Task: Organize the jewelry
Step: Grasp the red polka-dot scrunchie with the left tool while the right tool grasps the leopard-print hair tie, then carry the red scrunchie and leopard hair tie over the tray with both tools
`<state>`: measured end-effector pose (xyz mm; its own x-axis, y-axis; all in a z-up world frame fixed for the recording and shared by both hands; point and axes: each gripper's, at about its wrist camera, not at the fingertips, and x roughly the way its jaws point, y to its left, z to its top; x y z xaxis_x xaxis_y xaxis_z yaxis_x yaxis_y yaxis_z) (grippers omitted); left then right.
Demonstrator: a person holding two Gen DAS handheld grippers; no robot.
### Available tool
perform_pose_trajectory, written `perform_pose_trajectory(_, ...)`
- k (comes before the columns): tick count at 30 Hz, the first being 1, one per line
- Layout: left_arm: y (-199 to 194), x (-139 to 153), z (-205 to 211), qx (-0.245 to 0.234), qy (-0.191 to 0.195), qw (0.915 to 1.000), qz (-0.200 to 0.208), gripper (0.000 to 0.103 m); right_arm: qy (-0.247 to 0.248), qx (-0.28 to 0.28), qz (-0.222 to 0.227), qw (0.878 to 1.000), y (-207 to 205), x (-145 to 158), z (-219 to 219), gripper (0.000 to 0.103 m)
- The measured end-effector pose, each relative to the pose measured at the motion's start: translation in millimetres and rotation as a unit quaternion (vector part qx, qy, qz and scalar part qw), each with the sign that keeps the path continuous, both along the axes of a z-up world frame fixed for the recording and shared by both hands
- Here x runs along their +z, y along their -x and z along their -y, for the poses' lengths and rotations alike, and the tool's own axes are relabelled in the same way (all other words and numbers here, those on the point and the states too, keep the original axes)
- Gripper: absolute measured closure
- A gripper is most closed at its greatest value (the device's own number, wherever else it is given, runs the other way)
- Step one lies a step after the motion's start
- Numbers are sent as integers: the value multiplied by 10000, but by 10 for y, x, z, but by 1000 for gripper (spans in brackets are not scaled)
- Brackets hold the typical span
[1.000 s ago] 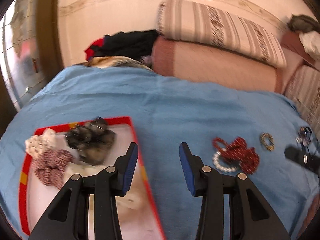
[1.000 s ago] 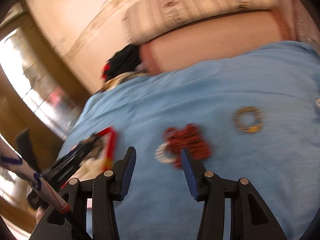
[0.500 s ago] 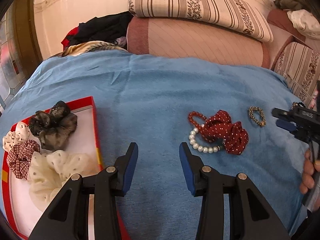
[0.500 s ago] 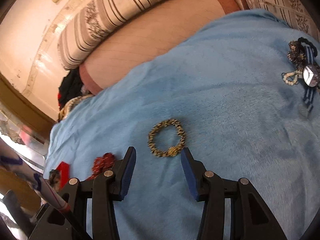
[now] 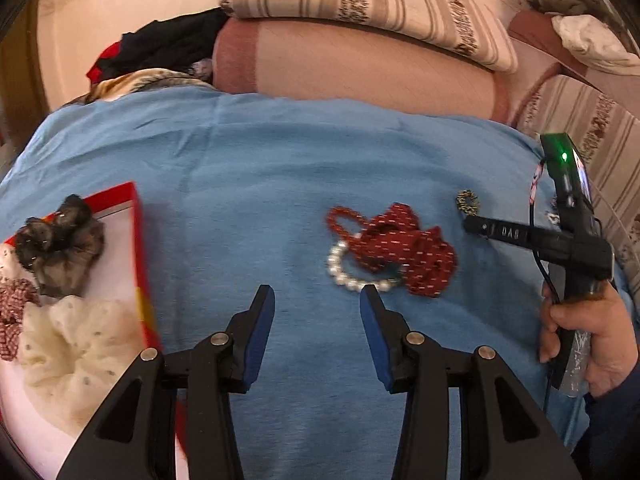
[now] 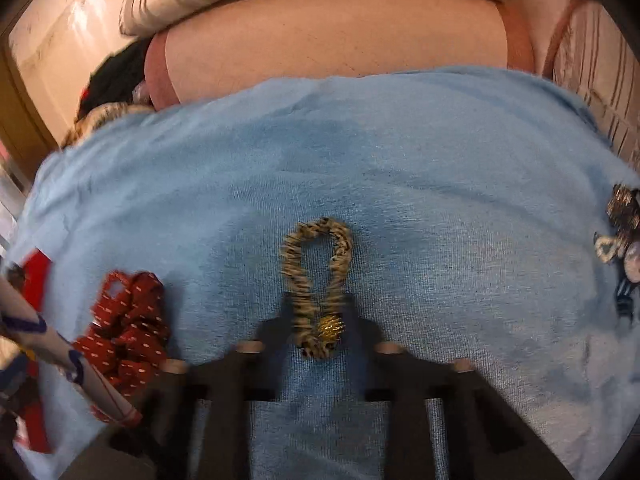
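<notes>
Fingers of right gripper [image 6: 318, 320], pitched steeply down, closing on leopard-print bracelet [image 6: 316, 276].

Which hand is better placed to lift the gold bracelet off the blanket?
Right. Its tongs are closing around the gold bracelet, already squeezed narrow between them. The left tongs are empty, hanging over the blanket near the pearl bracelet.

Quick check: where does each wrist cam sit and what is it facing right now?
Left wrist: on the left hand-held gripper, jaws opening over the blue blanket; sees tray, pearl bracelet, right hand.
Right wrist: on the right hand-held gripper, jaws closing on the gold bracelet; only blurred fingers show.
Shared: red scrunchie, gold bracelet, blanket, cushions.
</notes>
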<state>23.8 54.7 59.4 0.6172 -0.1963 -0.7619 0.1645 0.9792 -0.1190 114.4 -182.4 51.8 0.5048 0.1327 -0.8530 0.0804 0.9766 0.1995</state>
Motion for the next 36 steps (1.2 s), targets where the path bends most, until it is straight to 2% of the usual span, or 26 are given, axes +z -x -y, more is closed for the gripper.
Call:
perform_pose_trajectory(3, -46, 27, 108, -106, 344, 9993, -121, 57, -461, -233, -17, 9987, 66, 41, 145, 89)
perform_pose_trajectory(7, -184, 52, 324, -104, 556, 9979, -328, 46, -834, -337, 244, 9956, 179, 255, 207, 89)
perform_pose_trajectory(12, -529, -84, 739, -63, 355, 9975, -603, 46, -1206, -310, 359, 9916, 283, 337, 296, 89)
perform_pose_trajectory(13, -587, -130, 804, -25, 222, 9977, -641, 50, -1257, -335, 358, 9909, 295, 336, 319, 89)
perform_pose_trajectory(14, -653, -205, 884, 39, 23, 9977, -678, 67, -1310, -358, 360, 9901, 309, 339, 352, 89)
perform_pose_trajectory(16, -725, -321, 975, 2, -123, 9965, -824, 91, -1362, -365, 383, 9893, 321, 352, 382, 89)
perform_pose_trajectory(17, -727, -344, 999, 28, -193, 9966, -801, 92, -1380, -380, 403, 9889, 322, 363, 374, 89)
perform_pose_trajectory(21, -530, -180, 938, 78, -223, 9989, -395, 93, -1501, -306, 508, 9869, 331, 442, 349, 89)
perform_pose_trajectory(28, 31, 265, 569, 62, 13, 10000, 77, 93, -1602, -39, 649, 9849, 444, 567, 199, 89)
perform_pose_trajectory(36, 807, 225, 240, 198, -270, 9992, 235, 93, -1502, 613, 791, 9836, 995, 741, -270, 89)
